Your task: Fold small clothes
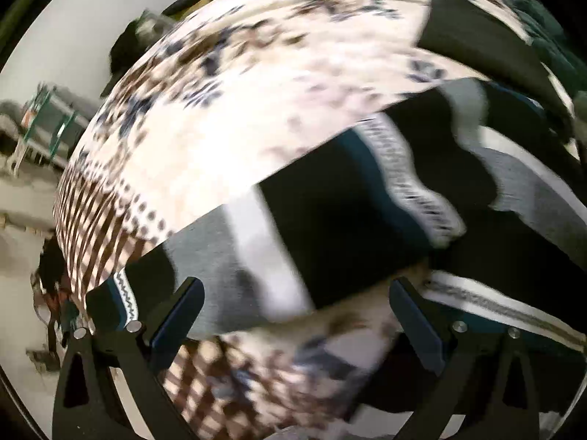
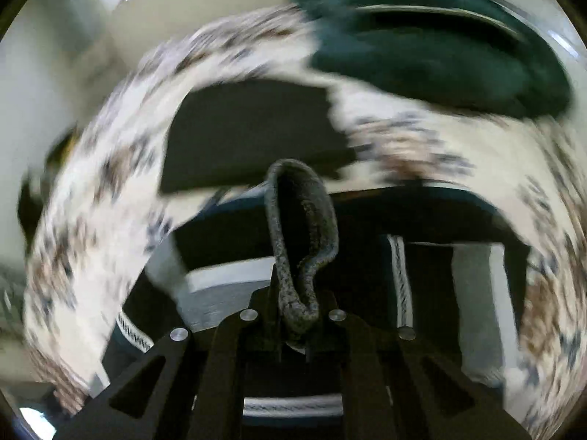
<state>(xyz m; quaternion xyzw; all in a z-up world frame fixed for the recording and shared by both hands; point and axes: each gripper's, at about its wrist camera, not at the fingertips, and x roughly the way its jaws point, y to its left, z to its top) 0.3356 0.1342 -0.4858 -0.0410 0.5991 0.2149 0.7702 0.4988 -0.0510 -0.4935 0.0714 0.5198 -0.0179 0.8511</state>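
A striped garment (image 1: pixel 330 227) in black, grey and white with a patterned white band lies on a patterned cream cloth (image 1: pixel 220 117). My left gripper (image 1: pixel 293 315) is open just above the garment's near edge, its fingers (image 1: pixel 179 315) apart and empty. My right gripper (image 2: pixel 299 315) is shut on a grey speckled fold of the garment (image 2: pixel 301 227), which loops up from the jaws. The rest of the striped garment (image 2: pixel 403 278) lies below it. Both views are blurred by motion.
A folded black item (image 1: pixel 477 44) lies on the cloth at the far right; it also shows in the right wrist view (image 2: pixel 249 135). A dark green pile (image 2: pixel 422 44) sits beyond it. The cloth's left edge drops to a pale floor (image 1: pixel 22 220).
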